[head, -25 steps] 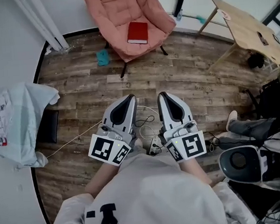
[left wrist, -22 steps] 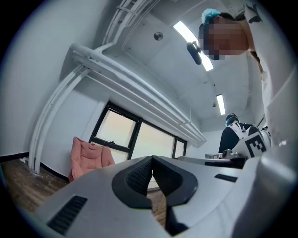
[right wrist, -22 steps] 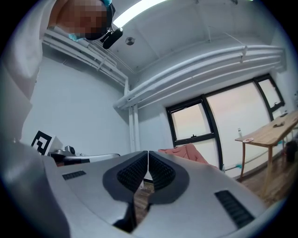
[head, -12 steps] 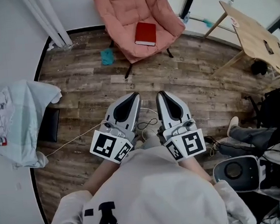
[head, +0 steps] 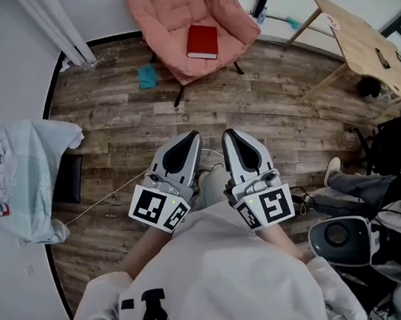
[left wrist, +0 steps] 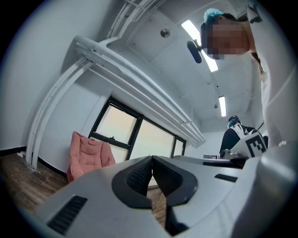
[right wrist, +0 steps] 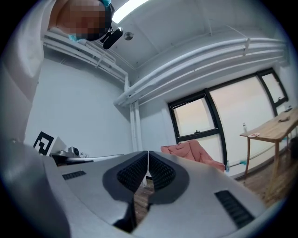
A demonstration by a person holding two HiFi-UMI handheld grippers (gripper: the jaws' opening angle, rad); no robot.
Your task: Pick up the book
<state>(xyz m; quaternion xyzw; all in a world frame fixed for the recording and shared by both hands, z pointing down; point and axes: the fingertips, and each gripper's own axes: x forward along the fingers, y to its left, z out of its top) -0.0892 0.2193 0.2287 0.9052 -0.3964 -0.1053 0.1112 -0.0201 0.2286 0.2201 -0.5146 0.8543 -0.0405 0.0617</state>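
Note:
A red book (head: 202, 41) lies flat on the seat of a pink padded chair (head: 174, 19) at the far side of the wooden floor. My left gripper (head: 191, 133) and right gripper (head: 228, 132) are held side by side close to my body, far short of the chair. Both are shut with nothing between the pads. In the left gripper view the jaws (left wrist: 152, 159) meet, with the pink chair (left wrist: 88, 151) low at the left. In the right gripper view the jaws (right wrist: 148, 153) meet too, and the chair (right wrist: 193, 152) shows behind them. The book does not show in either gripper view.
A wooden table (head: 365, 44) stands at the far right. A teal cloth (head: 146, 75) lies on the floor beside the chair. A pale covered heap (head: 17, 179) sits at the left, with a black box (head: 71, 177). Cables (head: 99, 203) and white equipment (head: 354, 236) lie nearby.
The view has shifted slightly; the chair with the book sits a little nearer the top of the head view. Both grippers stay shut, side by side.

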